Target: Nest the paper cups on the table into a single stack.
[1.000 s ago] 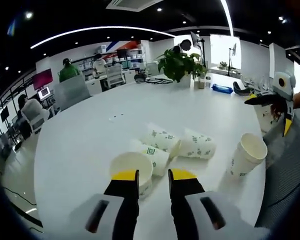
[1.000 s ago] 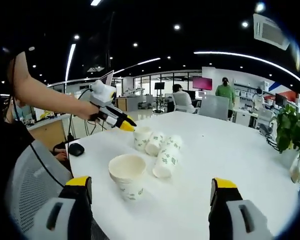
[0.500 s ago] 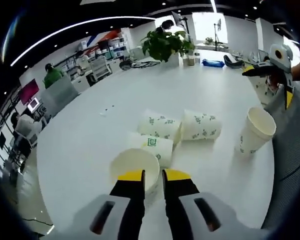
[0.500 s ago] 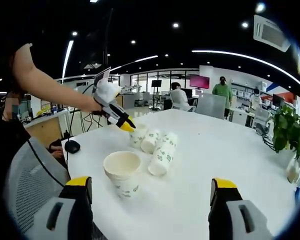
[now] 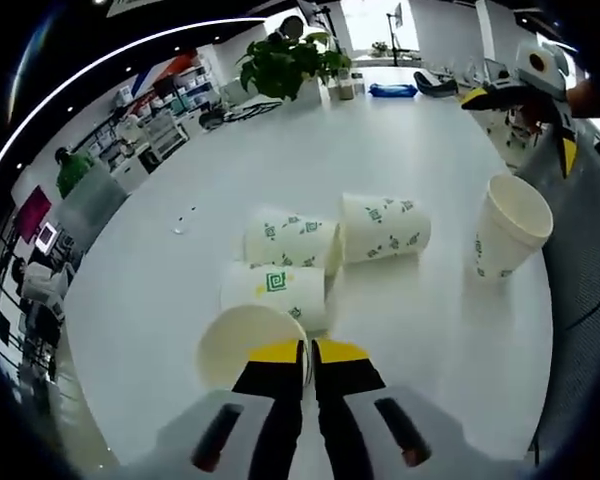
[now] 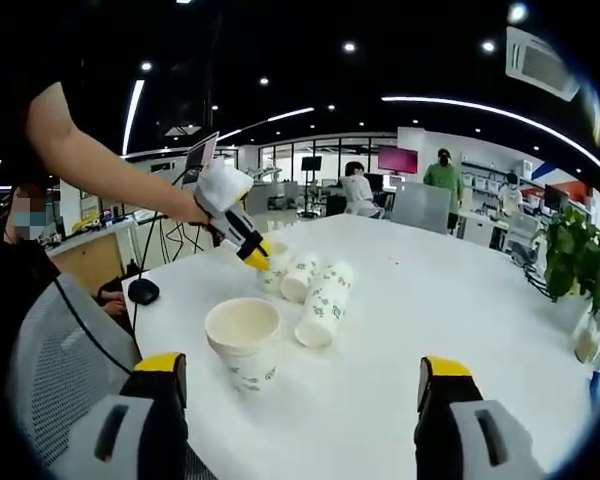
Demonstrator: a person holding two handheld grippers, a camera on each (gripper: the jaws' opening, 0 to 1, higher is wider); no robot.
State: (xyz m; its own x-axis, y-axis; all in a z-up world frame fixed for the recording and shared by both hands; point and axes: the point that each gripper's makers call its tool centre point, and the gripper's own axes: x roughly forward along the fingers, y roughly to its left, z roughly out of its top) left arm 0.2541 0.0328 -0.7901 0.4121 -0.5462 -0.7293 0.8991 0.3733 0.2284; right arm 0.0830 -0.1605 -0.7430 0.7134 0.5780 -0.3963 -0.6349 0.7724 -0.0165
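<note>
Several white paper cups with green print are on the white table. My left gripper is shut on the near rim of one open-mouthed cup. Just beyond it three cups lie on their sides: one with a green logo, one behind it and one to its right. Another cup stands upright at the right. In the right gripper view that upright cup is nearest, my right gripper is open well short of it, and the left gripper pinches the far cup.
A potted plant stands at the table's far edge, and shows again as the plant at the right. A grey mesh chair and a black mouse are at the table's near left. People sit at desks behind.
My left jaws have closed from a wide gap onto the cup's rim, and that camera has tilted down over the cups. The right gripper has stayed open and nearly still.
</note>
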